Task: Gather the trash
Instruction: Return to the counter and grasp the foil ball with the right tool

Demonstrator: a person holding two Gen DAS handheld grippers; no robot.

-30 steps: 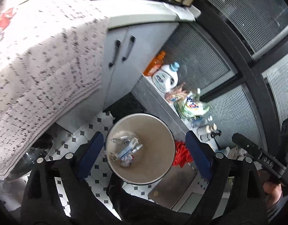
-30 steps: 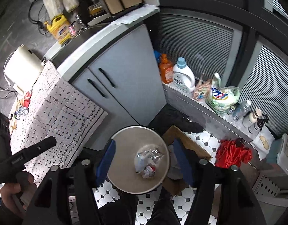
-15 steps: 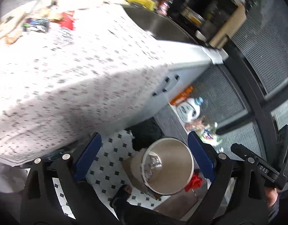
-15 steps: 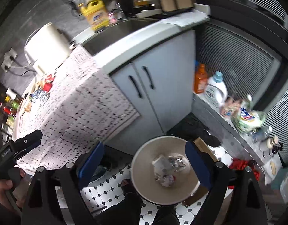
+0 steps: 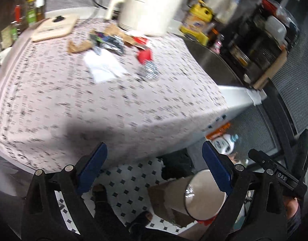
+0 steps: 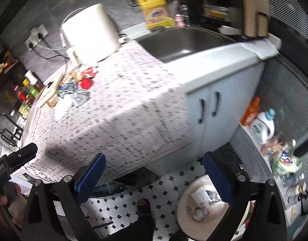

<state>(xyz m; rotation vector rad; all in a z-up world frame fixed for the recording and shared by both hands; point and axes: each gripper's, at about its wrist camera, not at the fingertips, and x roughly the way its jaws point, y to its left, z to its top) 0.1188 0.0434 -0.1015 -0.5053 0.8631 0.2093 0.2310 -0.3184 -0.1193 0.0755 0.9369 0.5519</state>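
Left wrist view. You are holding the left gripper (image 5: pixel 153 166) with its jaws spread wide and nothing between them; they have just been opening a little further. The trash (image 5: pixel 113 46) is lying well ahead on the cloth (image 5: pixel 53 100), near the white appliance (image 5: pixel 152 6): a foil wrapper (image 5: pixel 149 71), a red scrap (image 5: pixel 144 55), white paper (image 5: pixel 102 66) and torn brown paper (image 5: pixel 77 47). You are probably looking at light, soft, crinkly pieces; foil may be slipping between pads, so pinch each at a raised, crumpled fold rather than a flat edge. The flat paper is likely hardest to lift off the cloth. The bin (image 5: pixel 202 196) is standing on the floor at lower right, a glint of foil just inside its rim.

Right wrist view. You are holding the right gripper (image 6: pixel 154 168) released too, jaws wide and empty, having just been opening. The same trash (image 6: pixel 73 92) is sitting at the cloth's far left. The bin (image 6: pixel 186 221) is below right, already holding a few crumpled wrappers (image 6: pixel 202 202). The sink (image 6: pixel 184 42) is showing nothing inside.
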